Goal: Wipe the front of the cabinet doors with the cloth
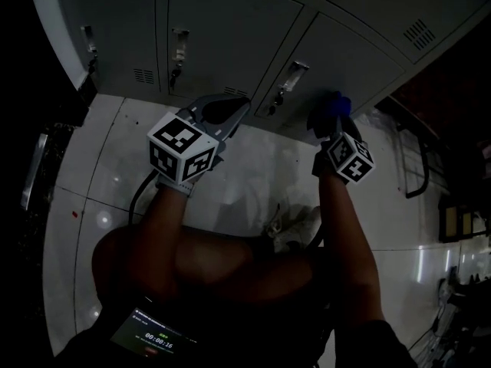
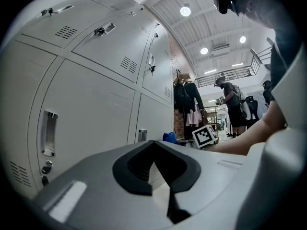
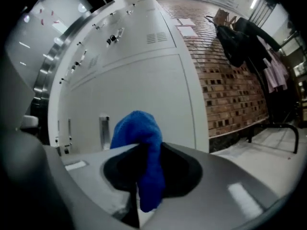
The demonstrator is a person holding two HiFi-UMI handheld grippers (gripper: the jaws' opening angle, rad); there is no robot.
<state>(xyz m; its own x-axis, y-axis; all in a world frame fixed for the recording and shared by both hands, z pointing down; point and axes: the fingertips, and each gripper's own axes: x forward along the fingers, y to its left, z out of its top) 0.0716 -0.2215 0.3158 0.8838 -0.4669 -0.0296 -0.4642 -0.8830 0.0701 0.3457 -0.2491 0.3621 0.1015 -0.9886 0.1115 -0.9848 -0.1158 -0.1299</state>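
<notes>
Grey metal cabinet doors (image 1: pixel 230 29) with latch handles fill the top of the head view and stand close ahead in both gripper views (image 2: pixel 91 109) (image 3: pixel 144 90). A blue cloth (image 3: pixel 139 128) is pinched in my right gripper (image 3: pixel 144 150), which is shut on it; the cloth (image 1: pixel 334 106) is right up at a lower door. My left gripper (image 1: pixel 224 110) hovers to its left, just in front of the doors, jaws closed together with nothing between them (image 2: pixel 154 143). From the left gripper view the cloth (image 2: pixel 169 137) shows far along the doors.
Glossy white floor tiles (image 1: pixel 107 167) lie below the cabinets. The person's knees and a shoe (image 1: pixel 291 228) are under the grippers. A clothes rack (image 2: pixel 187 97) and brick wall (image 3: pixel 235 95) stand at the row's end. A person (image 2: pixel 232 104) stands far off. A black metal frame (image 1: pixel 414 167) is at the right.
</notes>
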